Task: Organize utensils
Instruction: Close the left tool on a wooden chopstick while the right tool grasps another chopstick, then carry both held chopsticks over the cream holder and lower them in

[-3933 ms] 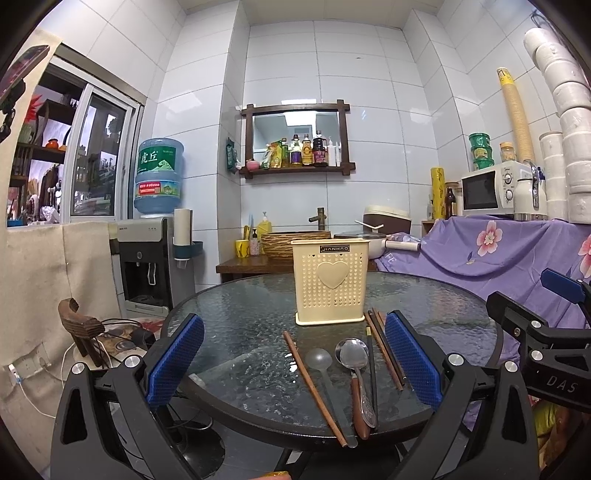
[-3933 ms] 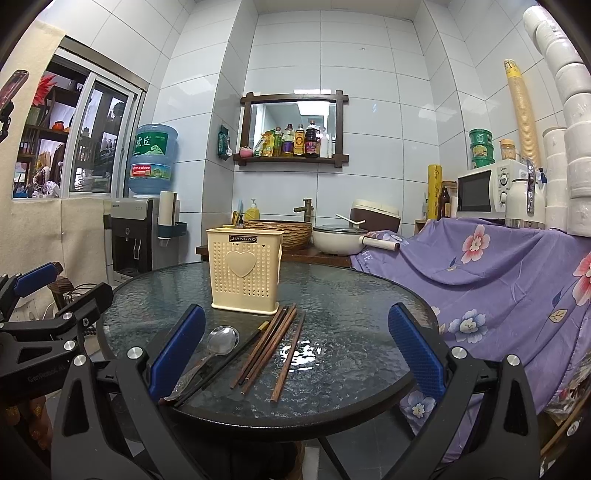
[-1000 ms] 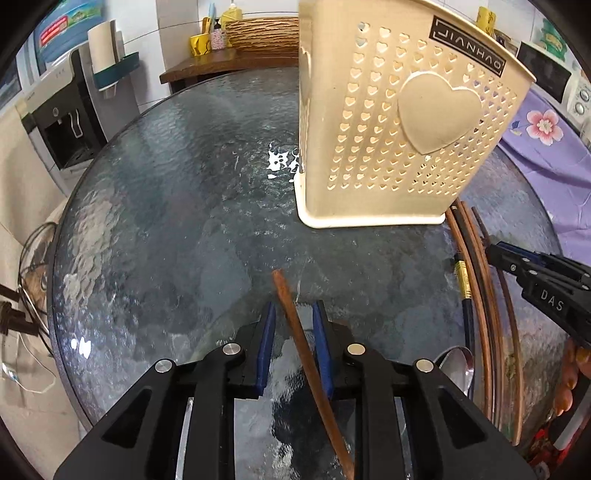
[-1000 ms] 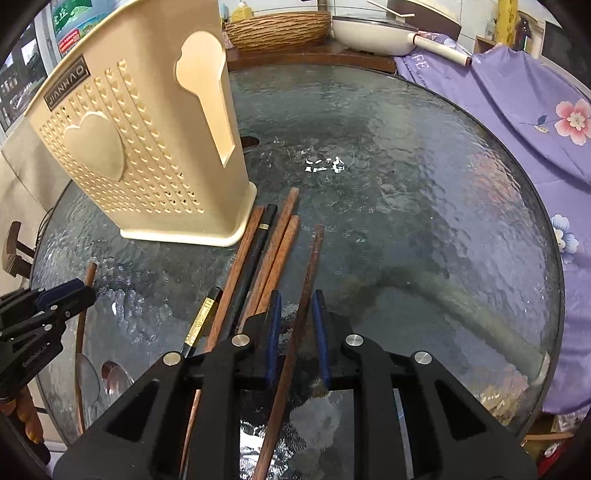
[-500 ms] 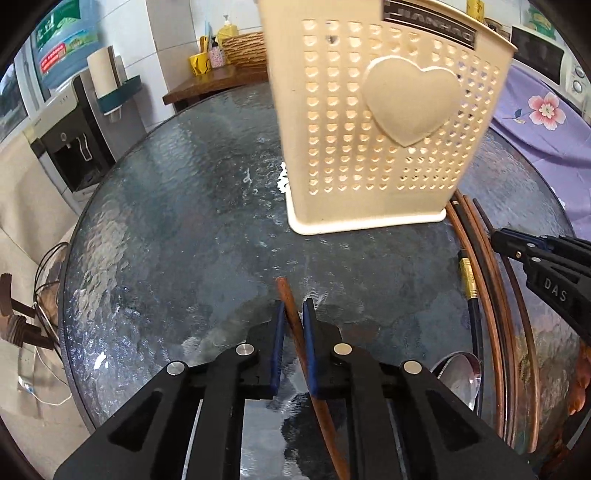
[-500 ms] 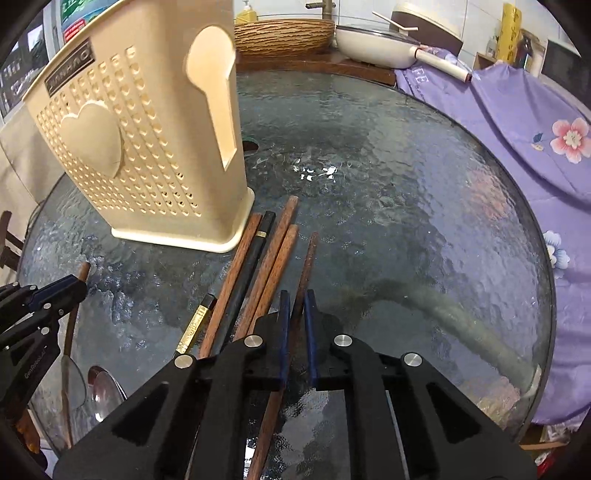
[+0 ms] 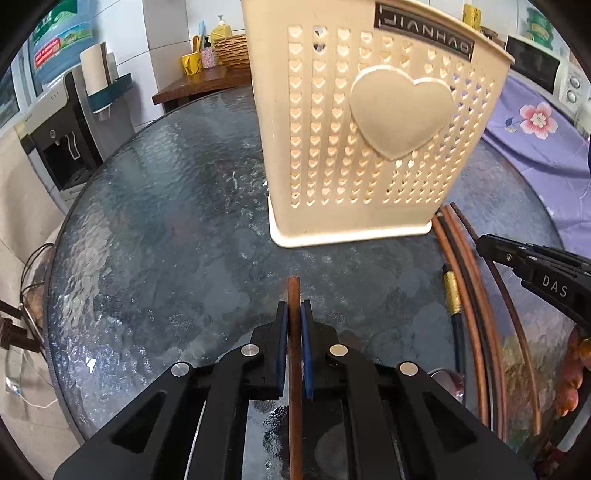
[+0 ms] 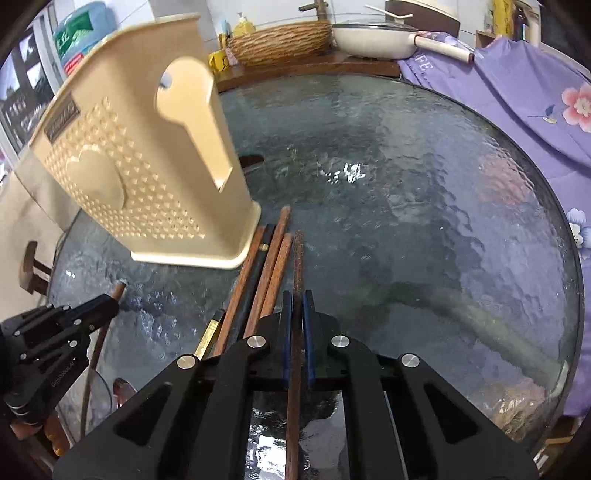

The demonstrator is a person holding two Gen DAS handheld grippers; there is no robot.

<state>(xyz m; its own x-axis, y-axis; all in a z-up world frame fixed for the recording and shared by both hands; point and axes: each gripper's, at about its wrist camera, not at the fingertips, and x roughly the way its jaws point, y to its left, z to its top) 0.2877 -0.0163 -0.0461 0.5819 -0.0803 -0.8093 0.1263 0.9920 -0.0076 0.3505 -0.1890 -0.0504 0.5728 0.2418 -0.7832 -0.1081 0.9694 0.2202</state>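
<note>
A cream perforated utensil holder (image 7: 373, 133) with a heart on its side stands on the round glass table (image 7: 155, 229); it also shows in the right wrist view (image 8: 147, 173). My left gripper (image 7: 294, 314) is shut on a brown chopstick (image 7: 294, 295) in front of the holder. My right gripper (image 8: 296, 302) is shut on another brown chopstick (image 8: 297, 258), to the right of the holder. Several more chopsticks (image 8: 258, 273) lie beside it by the holder's corner. A spoon (image 7: 447, 376) lies partly hidden near the table's front edge.
A purple flowered cloth (image 8: 524, 96) covers the counter to the right. A wicker basket (image 8: 280, 40) and a white pan (image 8: 373, 35) sit on a wooden shelf behind the table. A water dispenser (image 7: 62, 125) stands at the left.
Both grippers came down from above the table to the chopsticks. Their jaws have closed, each onto one chopstick, and each gripped chopstick now points straight ahead.
</note>
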